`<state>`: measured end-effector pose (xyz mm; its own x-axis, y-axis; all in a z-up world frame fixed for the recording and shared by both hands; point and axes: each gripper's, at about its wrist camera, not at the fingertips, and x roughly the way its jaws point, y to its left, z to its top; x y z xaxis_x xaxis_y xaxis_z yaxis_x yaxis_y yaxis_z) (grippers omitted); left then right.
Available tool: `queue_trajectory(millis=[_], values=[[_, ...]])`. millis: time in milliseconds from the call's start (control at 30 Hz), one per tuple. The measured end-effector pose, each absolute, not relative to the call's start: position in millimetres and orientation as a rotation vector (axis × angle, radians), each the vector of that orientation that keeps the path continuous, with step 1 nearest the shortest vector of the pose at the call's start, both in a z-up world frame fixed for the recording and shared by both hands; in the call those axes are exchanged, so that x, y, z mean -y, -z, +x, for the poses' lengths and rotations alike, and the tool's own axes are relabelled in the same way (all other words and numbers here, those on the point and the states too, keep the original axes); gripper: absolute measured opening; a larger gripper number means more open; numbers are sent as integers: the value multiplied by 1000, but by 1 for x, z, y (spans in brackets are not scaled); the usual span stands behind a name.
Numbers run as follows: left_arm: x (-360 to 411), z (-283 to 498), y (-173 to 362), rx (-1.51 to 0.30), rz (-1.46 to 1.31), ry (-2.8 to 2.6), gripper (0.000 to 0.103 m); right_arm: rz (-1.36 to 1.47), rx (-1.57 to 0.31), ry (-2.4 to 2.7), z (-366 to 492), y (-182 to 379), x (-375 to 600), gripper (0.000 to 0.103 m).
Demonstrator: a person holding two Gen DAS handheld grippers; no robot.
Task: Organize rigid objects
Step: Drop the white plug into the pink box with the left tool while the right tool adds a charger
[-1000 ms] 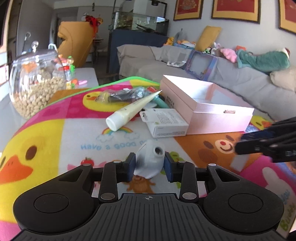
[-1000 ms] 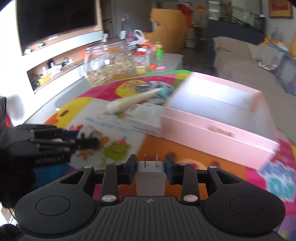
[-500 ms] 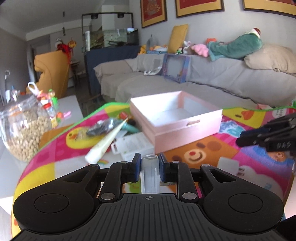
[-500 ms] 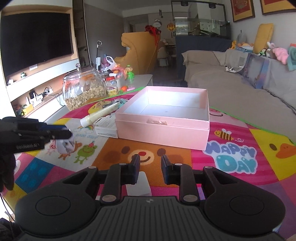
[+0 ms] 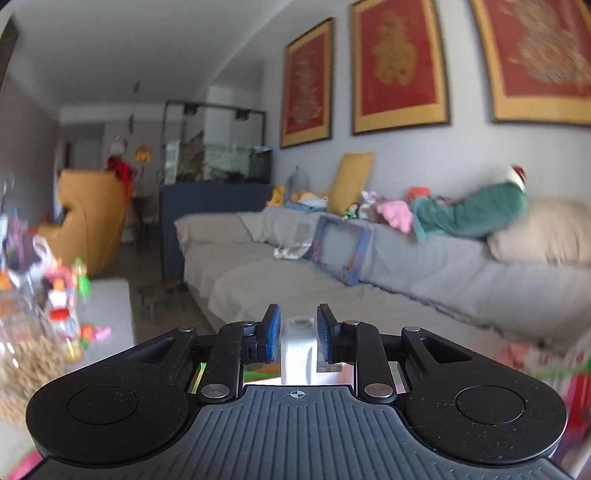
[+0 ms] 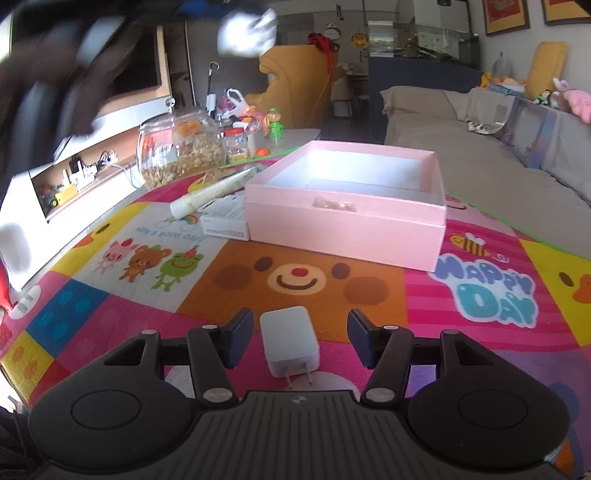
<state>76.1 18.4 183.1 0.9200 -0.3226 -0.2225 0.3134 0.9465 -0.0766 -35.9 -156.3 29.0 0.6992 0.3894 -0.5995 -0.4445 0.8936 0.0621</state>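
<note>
My left gripper (image 5: 298, 334) is shut on a small pale grey-white plastic object (image 5: 298, 349) and holds it high, facing the sofa. In the right wrist view that gripper and object (image 6: 246, 23) blur at the top left, well above the mat. My right gripper (image 6: 300, 338) is open, low over the mat. A white plug adapter (image 6: 289, 340) lies on the mat between its fingers, prongs toward me. An open pink box (image 6: 347, 218) stands on the mat ahead, seemingly empty.
A white tube (image 6: 210, 192) and a small white carton (image 6: 225, 221) lie left of the pink box. A glass jar of nuts (image 6: 181, 155) and small toys (image 6: 255, 129) stand beyond. The colourful play mat (image 6: 295, 277) covers the table. A grey sofa (image 5: 369, 280) lies behind.
My left gripper has lifted the pale object off the mat and risen high. My right gripper has opened and let go of the white adapter, which now lies on the mat.
</note>
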Motion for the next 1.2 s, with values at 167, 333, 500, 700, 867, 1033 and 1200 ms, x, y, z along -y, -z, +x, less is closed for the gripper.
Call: queue_trajectory(millis=[167,333,500,700,867,1033,1200], values=[[-33,66,-154,-292,-85,331,25,-122,-683,-469,-28,-17,150,52],[-79,38,-105,-432,-171,283,25,-177,-693,-489,-28,-17,143,32],[-117,8,-57,-559,-301,261,26,-82,-633,-484,-14,-55,155,32],[-124,3,-35,-622,-276,273,26,-54,-406,-373,43,-134,153,33],[-128,1,-31,-615,-275,248,26,2,-415,-322,81,-153,152,65],[-133,20,-35,-612,-260,259,26,-24,-426,-354,67,-117,142,80],[-136,51,-43,-568,-233,235,26,-101,-527,-415,52,-79,128,80]])
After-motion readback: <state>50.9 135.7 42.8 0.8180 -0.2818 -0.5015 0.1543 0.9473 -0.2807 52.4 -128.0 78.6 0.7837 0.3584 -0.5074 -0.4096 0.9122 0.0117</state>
